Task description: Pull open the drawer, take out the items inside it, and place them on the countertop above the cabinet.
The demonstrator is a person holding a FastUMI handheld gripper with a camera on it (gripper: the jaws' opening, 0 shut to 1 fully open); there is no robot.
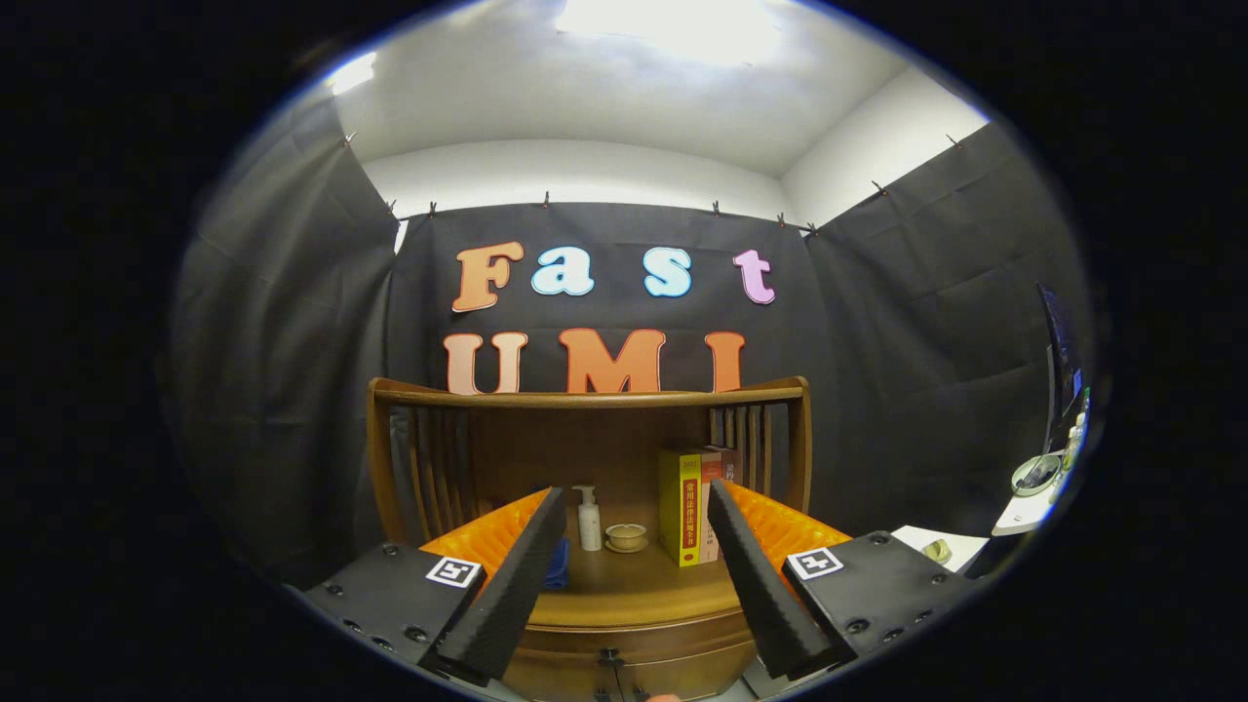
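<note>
1. In the gripper view, the claw (634,502) hangs in the air with its two fingers spread wide apart, pinching nothing.
2. Ahead of and between the fingers stands a brown wooden cabinet (624,643) with a curved front; its top serves as the table (634,585), backed by a slatted wooden rail (585,398).
3. The closed wooden drawer front (634,673) sits just under the table edge, low between the fingers, with a small dark pull handle (611,658) at its middle. What lies inside cannot be seen.
4. On the table, between the fingertips, stand a white pump bottle (589,519), a small pale ceramic cup on a saucer (626,536) just beside it, and a row of upright books, the nearest yellow (681,507).
5. A blue cloth (558,565) shows beside the left finger.
6. Well apart to the right is a white side surface (1024,512) with a dark monitor (1061,361) on it.
</note>
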